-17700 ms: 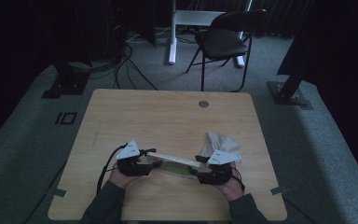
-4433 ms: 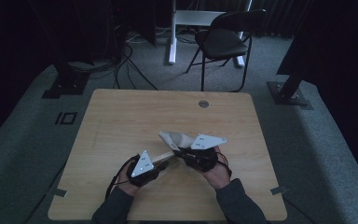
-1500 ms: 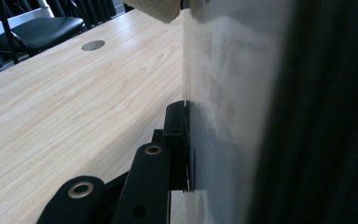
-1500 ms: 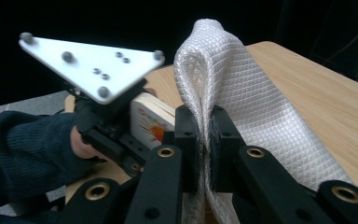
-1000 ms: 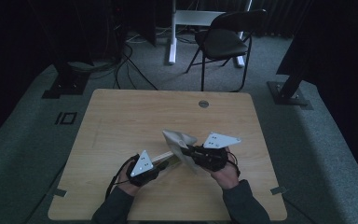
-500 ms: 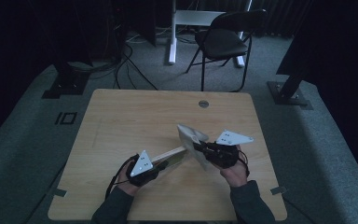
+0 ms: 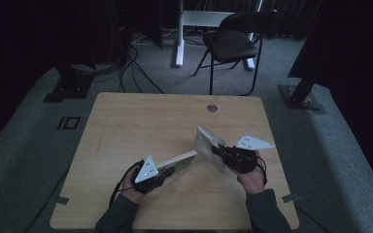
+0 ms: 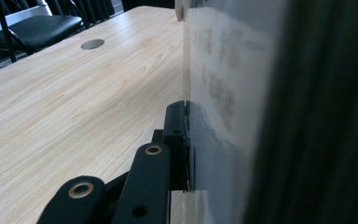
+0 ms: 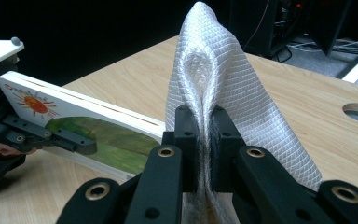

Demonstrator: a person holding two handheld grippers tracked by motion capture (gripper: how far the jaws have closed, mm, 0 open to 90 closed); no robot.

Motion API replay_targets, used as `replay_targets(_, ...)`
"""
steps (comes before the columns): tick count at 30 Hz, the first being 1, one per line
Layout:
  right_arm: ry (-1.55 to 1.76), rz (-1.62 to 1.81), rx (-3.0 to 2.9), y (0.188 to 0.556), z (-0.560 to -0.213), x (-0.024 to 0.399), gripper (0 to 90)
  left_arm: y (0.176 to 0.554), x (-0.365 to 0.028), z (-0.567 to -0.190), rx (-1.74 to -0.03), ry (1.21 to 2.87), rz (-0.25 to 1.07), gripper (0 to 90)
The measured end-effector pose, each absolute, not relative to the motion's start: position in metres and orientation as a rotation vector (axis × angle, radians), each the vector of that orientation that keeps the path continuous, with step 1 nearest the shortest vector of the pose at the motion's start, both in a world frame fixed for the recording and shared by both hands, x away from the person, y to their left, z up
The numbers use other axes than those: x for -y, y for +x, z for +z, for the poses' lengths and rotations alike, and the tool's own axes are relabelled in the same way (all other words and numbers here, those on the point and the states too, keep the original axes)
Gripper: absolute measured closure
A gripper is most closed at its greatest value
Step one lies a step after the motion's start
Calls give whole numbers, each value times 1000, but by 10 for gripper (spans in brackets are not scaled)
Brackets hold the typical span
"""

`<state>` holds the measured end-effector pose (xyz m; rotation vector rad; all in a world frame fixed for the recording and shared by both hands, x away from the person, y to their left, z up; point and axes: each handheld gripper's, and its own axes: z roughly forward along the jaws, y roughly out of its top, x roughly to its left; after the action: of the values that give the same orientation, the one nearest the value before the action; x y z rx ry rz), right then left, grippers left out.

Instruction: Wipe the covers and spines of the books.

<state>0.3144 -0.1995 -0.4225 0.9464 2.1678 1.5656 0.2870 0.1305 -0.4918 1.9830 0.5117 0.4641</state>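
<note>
Both claws clenched over the light wooden bench.
We see left claw gripping the flat sun-painted white board; right claw pinches white mesh cloth beside the board.

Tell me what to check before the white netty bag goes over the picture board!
1. Right tongs pinch the white mesh bag: ok, pads squeeze a fold of it.
2. Left tongs hold the picture board: ok, clamped on its near end.
3. Board lifted off the table: cannot tell.
4. Bag's mouth open toward the board: cannot tell, the fold hides it.
5. Board's free end meets the bag: ok, they meet in the high view.
6. Table around them bare: ok.
</note>
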Motion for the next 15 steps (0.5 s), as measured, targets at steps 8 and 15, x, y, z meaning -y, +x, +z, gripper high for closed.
replay_targets(8,958,1565,-2136,313,-419,206,841,287,-132,-492,-518,1982,461,779)
replay_targets(15,964,1553,-2127,314,-419,209,841,288,-133,-491,-523,1978,466,779)
